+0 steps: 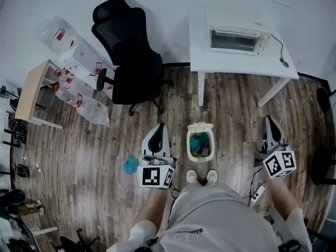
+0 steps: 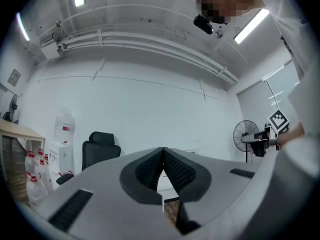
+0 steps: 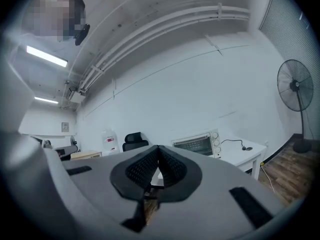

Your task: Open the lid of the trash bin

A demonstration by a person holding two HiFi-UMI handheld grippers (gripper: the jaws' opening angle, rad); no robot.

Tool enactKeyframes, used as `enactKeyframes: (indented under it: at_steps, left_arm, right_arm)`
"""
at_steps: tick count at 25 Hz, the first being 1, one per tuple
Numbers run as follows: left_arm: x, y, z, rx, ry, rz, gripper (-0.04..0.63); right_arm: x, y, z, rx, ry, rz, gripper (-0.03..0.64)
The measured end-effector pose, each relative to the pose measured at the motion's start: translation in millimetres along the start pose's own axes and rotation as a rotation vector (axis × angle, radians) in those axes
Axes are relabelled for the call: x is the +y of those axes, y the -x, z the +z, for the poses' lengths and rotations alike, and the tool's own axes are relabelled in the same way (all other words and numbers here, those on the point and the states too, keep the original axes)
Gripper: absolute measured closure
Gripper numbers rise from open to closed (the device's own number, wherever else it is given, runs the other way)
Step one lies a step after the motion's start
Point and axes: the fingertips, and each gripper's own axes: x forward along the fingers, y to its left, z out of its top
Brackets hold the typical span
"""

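The room is bare and white-walled, with a wood-plank floor (image 1: pixel 94 151) that everything stands on. At the far left is a pale wooden desk (image 1: pixel 32 91), with packed water bottles (image 1: pixel 79 101) lying beside it and a water dispenser (image 1: pixel 79 51) behind them. To its right is a black office chair (image 1: pixel 131 56). Nearer me, a small crumpled blue thing (image 1: pixel 130 165) lies on the floor just left of my left gripper (image 1: pixel 159 129). Its fingers (image 2: pixel 150 166) are clenched together on nothing and aimed at the far wall.

The trash bin (image 1: pixel 189 143) stands on the floor just ahead of my shoes, between my two grippers and touching neither. It looks like thin cream plastic, so I judge it light, stiff and smooth, and likely to skid or tip on these planks if tugged. From above its mouth seems uncovered, with something dark teal inside, though I cannot tell whether that is a bag or rubbish. The cream piece at its far end may be the lid (image 1: pixel 200 126) stood up on a hinge, but I cannot be sure. To lift it, I would pinch its free edge and steady the rim.

Beyond the bin is a white desk (image 1: pixel 210 62) carrying a toaster oven (image 1: pixel 239 39). My right gripper (image 1: pixel 268 122) hangs right of the bin, its fingers (image 3: pixel 170 166) also pressed together and empty
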Motion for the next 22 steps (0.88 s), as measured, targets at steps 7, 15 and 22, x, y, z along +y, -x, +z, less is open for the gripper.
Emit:
enactKeyframes:
  at_steps: [7, 15, 22]
  left_arm:
    - [4.1, -5.0, 33.9, -0.071, -0.027, 0.017, 0.594]
    - [9.0, -8.1, 28.5, -0.057, -0.019, 0.034, 0.594]
    - [12.6, -3.9, 31.4, -0.062, -0.027, 0.035, 0.594]
  right_arm:
    - [-6.8, 2.4, 38.5, -0.074, 0.029, -0.010, 0.601]
    - [-12.6, -3.4, 33.8, -0.063, 0.035, -0.026, 0.601]
    - [-5.9, -2.1, 27.7, -0.050, 0.033, -0.027, 0.601]
